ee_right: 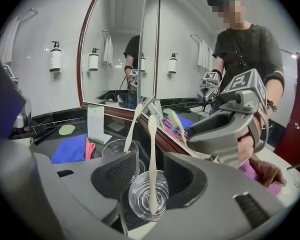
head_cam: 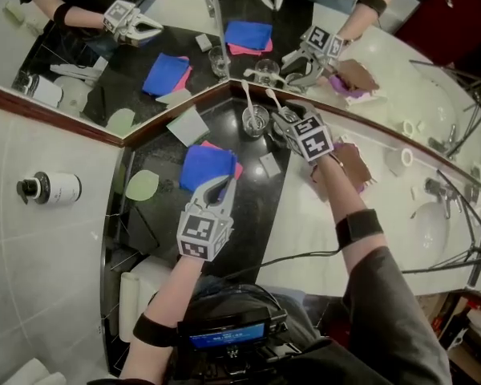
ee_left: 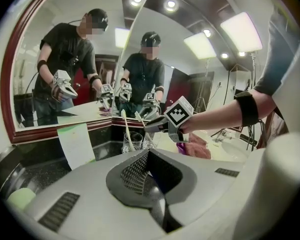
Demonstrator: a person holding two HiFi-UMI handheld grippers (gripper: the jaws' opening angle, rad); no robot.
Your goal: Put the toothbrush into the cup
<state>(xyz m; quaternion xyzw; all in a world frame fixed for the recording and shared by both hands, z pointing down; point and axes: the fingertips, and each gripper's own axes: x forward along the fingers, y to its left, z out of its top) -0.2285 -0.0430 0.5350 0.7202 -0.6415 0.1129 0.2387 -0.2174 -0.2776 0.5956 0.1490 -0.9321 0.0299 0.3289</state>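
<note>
One toothbrush (ee_right: 151,149) is seen standing in the cup (ee_right: 162,200), apparently released, between the parted fingers of the right gripper (ee_right: 151,176); those of the left gripper (ee_left: 147,159) are pressed together, empty. Withdrawal is called for next.

The hand-held gripper (ee_right: 150,175) stands spread, toothbrush (ee_right: 152,154) upright in the cup (ee_right: 135,204) between its jaws.

1. Head view: looked steeply down from overhead onto the dark counter (head_cam: 252,207) and the corner mirrors (head_cam: 80,46) at the far side, with the whole workspace in frame.
2. Left gripper view: sat low behind its own jaws, well back, facing the far mirror corner.
3. Right gripper view: sat close over the cup (ee_right: 149,194), facing the same corner.
4. All three views shared the cup and the mirror corner.
</note>
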